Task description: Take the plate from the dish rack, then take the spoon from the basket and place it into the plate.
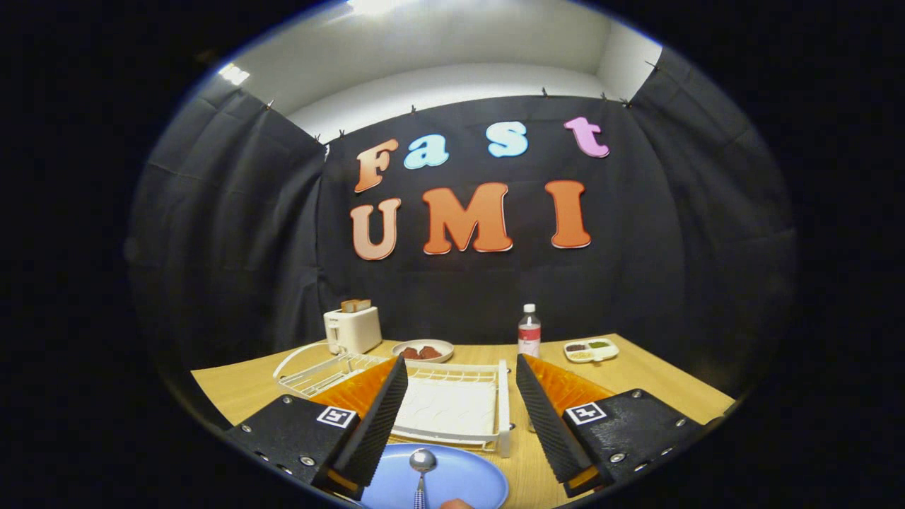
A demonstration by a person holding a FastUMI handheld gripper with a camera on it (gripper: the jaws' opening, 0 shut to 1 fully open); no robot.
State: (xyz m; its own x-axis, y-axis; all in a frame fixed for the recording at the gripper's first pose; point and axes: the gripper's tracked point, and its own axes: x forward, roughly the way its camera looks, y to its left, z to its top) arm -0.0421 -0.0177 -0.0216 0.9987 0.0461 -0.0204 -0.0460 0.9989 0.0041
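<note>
A blue plate (pixel 459 481) lies on the wooden table (pixel 636 382), low between my fingers and closest to me. A metal spoon (pixel 423 466) rests in the plate, its bowl pointing away from me. My gripper (pixel 461 367) stands open above them, with nothing between its fingers (pixel 378 420). Just beyond the plate sits the white dish rack (pixel 452 406), seen through the gap between the fingers.
At the back of the table stand a white toaster (pixel 352 329) with bread, a bowl (pixel 423 349) of brown food, a plastic bottle (pixel 529 331) and a small divided dish (pixel 591 349). A white wire basket (pixel 311 371) adjoins the rack's left side.
</note>
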